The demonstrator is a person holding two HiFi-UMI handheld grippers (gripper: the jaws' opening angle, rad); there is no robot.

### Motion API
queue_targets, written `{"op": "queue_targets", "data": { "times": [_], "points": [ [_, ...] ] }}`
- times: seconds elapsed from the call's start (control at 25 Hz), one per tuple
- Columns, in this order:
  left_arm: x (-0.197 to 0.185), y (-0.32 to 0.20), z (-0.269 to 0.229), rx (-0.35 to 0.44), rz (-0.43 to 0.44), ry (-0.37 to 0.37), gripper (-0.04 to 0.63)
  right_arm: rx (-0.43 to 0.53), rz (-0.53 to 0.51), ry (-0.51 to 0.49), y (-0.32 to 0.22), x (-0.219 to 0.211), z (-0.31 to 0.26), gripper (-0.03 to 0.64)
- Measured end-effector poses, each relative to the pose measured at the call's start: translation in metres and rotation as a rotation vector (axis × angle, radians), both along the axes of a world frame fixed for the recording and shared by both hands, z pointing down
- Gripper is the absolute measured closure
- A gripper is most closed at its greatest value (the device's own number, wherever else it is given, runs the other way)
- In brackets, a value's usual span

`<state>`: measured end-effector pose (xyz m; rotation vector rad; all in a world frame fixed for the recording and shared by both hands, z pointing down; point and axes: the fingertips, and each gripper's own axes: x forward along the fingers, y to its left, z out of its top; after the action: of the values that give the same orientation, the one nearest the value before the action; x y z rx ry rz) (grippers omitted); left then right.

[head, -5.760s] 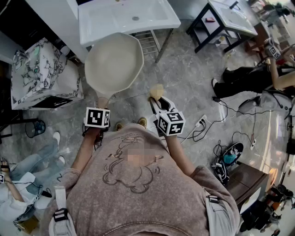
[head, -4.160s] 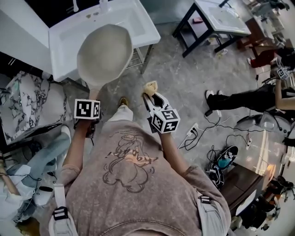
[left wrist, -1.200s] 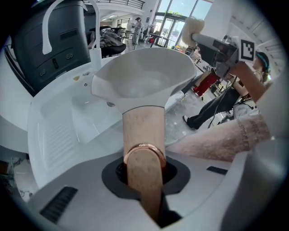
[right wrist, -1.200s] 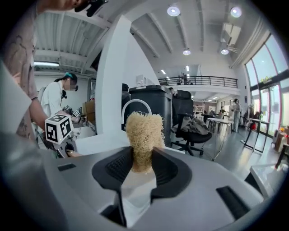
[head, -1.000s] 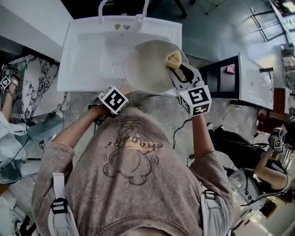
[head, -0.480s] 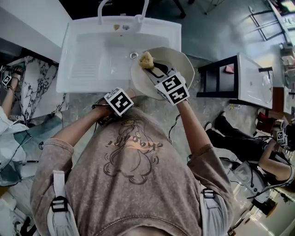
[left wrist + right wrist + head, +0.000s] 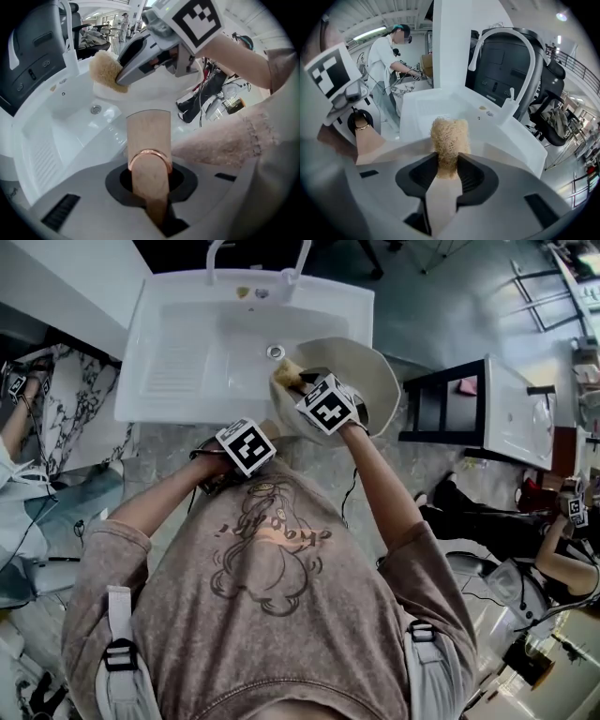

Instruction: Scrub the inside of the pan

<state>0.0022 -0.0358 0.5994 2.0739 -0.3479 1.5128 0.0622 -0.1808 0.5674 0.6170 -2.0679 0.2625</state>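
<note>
A cream pan (image 7: 370,381) is held tilted over the right half of a white sink (image 7: 178,343). My left gripper (image 7: 265,431) is shut on its wooden handle (image 7: 149,140), at the copper ring. My right gripper (image 7: 304,385) reaches in from the right, shut on a tan loofah sponge (image 7: 289,374). The sponge presses against the pan's inner wall near its left rim. In the left gripper view the sponge (image 7: 107,70) sits at the tip of the right gripper (image 7: 123,75), beyond the handle. In the right gripper view the sponge (image 7: 449,136) stands between the jaws, with the pan's floor (image 7: 501,154) beside it.
A white faucet (image 7: 506,47) rises at the sink's back edge, and the drain (image 7: 276,352) lies just left of the pan. A black-framed side table (image 7: 487,399) stands to the right, a marbled cabinet (image 7: 75,399) to the left. Other people are at both edges.
I carried the pan and the sponge to the sink. Over the last second the right gripper swept the sponge from the pan's far right rim across to its left side.
</note>
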Motion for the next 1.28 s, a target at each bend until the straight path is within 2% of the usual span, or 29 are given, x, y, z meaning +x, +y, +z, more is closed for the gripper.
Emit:
{"op": "queue_targets", "data": {
  "times": [0.12,0.44,0.72,0.96,1.28],
  "points": [
    [0.003,0.005,0.000,-0.025,-0.020,0.019,0.538,0.001,-0.026,0.038,0.004,0.000,0.014,0.474],
    [0.006,0.010,0.003,-0.011,-0.016,0.013,0.538,-0.022,-0.046,0.051,0.016,-0.006,0.035,0.474],
    [0.012,0.014,0.005,-0.025,-0.014,0.024,0.538,0.010,-0.029,0.080,0.005,-0.001,0.045,0.476],
    [0.013,0.016,0.003,-0.041,-0.008,0.042,0.532,0.084,-0.079,0.194,-0.013,0.001,0.052,0.474],
    [0.016,0.017,0.006,-0.049,-0.005,0.075,0.525,0.118,-0.044,0.256,-0.040,0.012,0.064,0.475]
  ]
}}
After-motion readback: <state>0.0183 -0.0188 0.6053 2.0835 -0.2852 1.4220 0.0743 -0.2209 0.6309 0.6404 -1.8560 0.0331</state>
